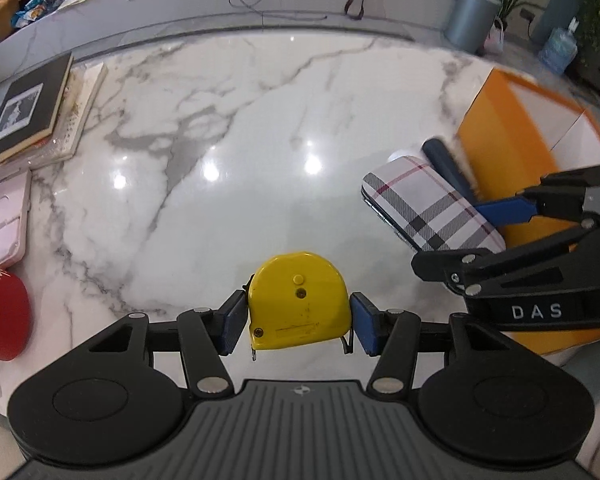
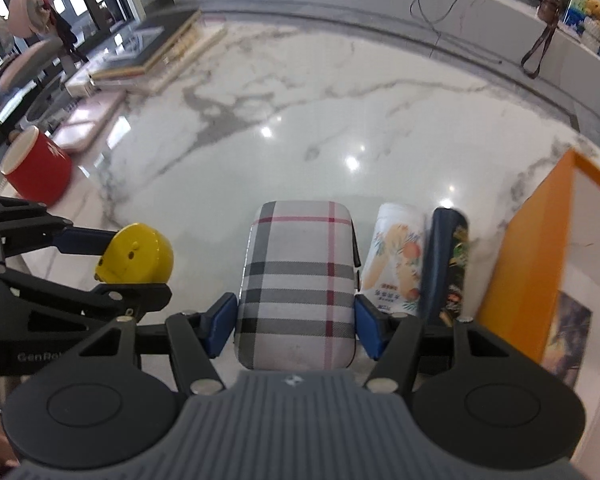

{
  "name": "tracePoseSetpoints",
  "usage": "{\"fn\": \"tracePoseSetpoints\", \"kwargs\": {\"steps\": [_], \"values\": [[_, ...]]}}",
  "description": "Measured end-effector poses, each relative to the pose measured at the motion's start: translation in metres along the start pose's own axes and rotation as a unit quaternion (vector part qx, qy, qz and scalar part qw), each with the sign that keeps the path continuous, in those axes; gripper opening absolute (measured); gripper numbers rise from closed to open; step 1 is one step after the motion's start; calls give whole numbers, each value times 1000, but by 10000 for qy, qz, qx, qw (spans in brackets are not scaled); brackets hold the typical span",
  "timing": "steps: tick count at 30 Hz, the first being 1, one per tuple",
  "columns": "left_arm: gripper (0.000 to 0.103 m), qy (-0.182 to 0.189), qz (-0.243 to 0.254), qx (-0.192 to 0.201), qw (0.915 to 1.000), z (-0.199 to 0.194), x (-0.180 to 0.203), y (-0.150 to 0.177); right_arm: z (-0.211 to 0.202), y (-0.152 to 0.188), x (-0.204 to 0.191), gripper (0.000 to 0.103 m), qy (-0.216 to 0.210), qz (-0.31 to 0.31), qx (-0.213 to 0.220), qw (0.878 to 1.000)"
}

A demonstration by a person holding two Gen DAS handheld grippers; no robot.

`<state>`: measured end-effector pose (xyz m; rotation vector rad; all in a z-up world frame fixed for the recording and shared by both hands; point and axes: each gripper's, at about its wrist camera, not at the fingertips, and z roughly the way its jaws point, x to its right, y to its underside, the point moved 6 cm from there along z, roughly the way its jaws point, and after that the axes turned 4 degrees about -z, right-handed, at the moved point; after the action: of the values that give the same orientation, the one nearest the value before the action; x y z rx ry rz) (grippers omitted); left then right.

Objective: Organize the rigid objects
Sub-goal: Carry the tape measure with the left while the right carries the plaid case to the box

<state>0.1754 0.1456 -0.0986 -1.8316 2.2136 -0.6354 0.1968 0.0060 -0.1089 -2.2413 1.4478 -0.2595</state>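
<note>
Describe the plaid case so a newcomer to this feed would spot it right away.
Start at the orange box on the right side of the marble table. Two cylindrical tubes, one white and one dark blue, lie beside it. Left of them is the plaid case, gripped between the right claw's blue pads. It alone is flat, rounded-cornered and checked grey, black and red on white.

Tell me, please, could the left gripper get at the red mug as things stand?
Probably not yet. The left gripper is shut on the yellow tape measure, so its jaws are taken. The red mug stands off to its left on the marble table with nothing between them, so the path itself looks free.
</note>
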Motion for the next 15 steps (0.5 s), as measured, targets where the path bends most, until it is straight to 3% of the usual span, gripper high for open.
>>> {"fn": "tracePoseSetpoints", "kwargs": {"steps": [8, 15], "values": [[63, 238, 283, 486, 9981, -45, 45, -25, -72, -5, 25, 62, 251, -47, 497, 9984], [63, 649, 840, 766, 9914, -61, 116, -47, -120, 15, 78, 62, 717, 184, 518, 9959]]}}
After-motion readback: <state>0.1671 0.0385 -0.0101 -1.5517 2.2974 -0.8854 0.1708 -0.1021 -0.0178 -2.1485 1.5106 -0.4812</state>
